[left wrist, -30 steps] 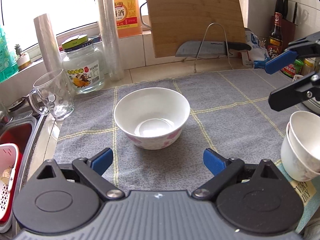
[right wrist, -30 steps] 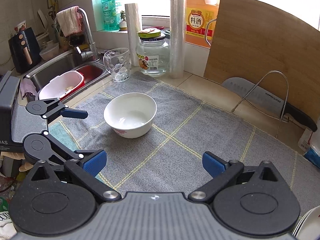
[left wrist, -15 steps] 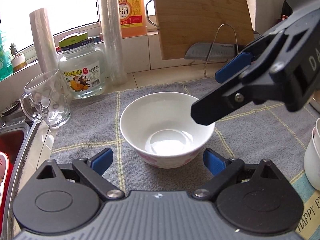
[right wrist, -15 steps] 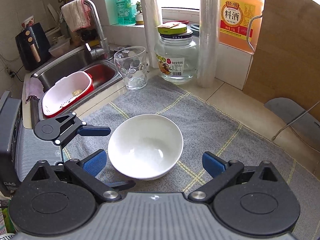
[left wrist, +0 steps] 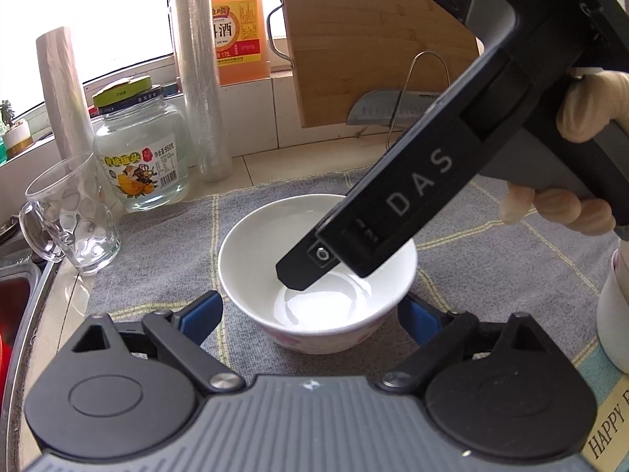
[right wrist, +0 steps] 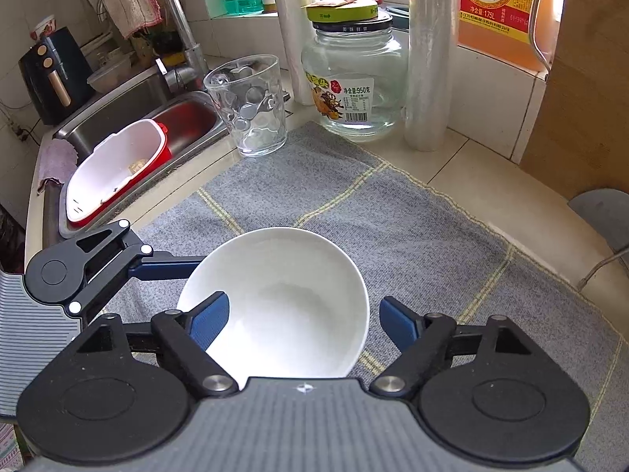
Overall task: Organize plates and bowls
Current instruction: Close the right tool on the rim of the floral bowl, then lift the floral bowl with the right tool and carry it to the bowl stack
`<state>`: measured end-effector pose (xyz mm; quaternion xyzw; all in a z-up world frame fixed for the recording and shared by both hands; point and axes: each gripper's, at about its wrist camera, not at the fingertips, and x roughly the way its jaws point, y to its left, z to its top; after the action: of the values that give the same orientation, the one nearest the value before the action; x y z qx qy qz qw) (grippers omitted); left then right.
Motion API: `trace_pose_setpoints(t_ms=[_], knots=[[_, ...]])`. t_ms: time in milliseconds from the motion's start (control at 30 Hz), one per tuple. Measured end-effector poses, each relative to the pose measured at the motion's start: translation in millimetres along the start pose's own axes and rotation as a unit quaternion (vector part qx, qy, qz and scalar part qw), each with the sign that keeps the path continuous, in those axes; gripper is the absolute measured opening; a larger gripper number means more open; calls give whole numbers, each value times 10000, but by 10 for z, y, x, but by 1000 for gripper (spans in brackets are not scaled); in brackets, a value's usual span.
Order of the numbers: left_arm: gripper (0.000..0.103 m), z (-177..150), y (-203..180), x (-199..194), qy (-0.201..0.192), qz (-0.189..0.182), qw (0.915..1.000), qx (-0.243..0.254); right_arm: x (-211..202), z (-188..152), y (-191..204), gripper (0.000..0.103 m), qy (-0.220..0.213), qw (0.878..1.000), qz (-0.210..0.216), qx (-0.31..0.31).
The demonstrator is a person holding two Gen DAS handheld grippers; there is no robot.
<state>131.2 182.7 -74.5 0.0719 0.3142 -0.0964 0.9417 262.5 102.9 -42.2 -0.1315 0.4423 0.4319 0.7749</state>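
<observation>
Step in hand: you were partway through picking up the white bowl (right wrist: 283, 299) to organize it with the rest; it sat upright on the grey checked mat (right wrist: 412, 232), in front of the glass jar (right wrist: 354, 82) and the dimpled glass mug (right wrist: 251, 106).

Right gripper (right wrist: 302, 322): your jaws had just been closing, with the bowl's rim between them. One blue pad (right wrist: 208, 318) was inside the bowl and the other was outside its wall. A gap showed on the outer side, so by my reading you had no grip yet.

Left gripper (left wrist: 310, 314): you held it wide, one finger on each side of the bowl's base, neither plainly pressing on it. It looked like a steadying guard, not a hold.

Hand: your gloved hand (left wrist: 582, 118) on the right tool was visible from the left wrist camera, and the tool's finger reached down into the bowl.

Likely destination: the stacked white bowls (left wrist: 613, 314) at the mat's right edge, only partly in view.

Next move: you needed to finish closing on the rim until both pads pressed on it, then lift straight up. The glazed wall is slippery, so a tilted pinch could let it swing.
</observation>
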Motion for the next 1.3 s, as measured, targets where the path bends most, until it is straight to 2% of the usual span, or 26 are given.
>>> trace_pose_setpoints(t_ms=[233, 467, 967, 1300], knots=[[94, 22, 8, 17, -29, -76, 9998, 156, 30, 25, -4, 79, 30, 10000, 86, 3], [93, 28, 22, 30, -43, -134, 9997, 174, 34, 33, -18, 76, 62, 9999, 111, 32], [93, 46, -5, -36, 21, -164, 9998, 112, -66, 28, 14, 76, 29, 9998, 186, 5], [93, 116, -162, -310, -7, -255, 9994, 244, -336, -101, 65, 76, -104, 9995, 293, 99]])
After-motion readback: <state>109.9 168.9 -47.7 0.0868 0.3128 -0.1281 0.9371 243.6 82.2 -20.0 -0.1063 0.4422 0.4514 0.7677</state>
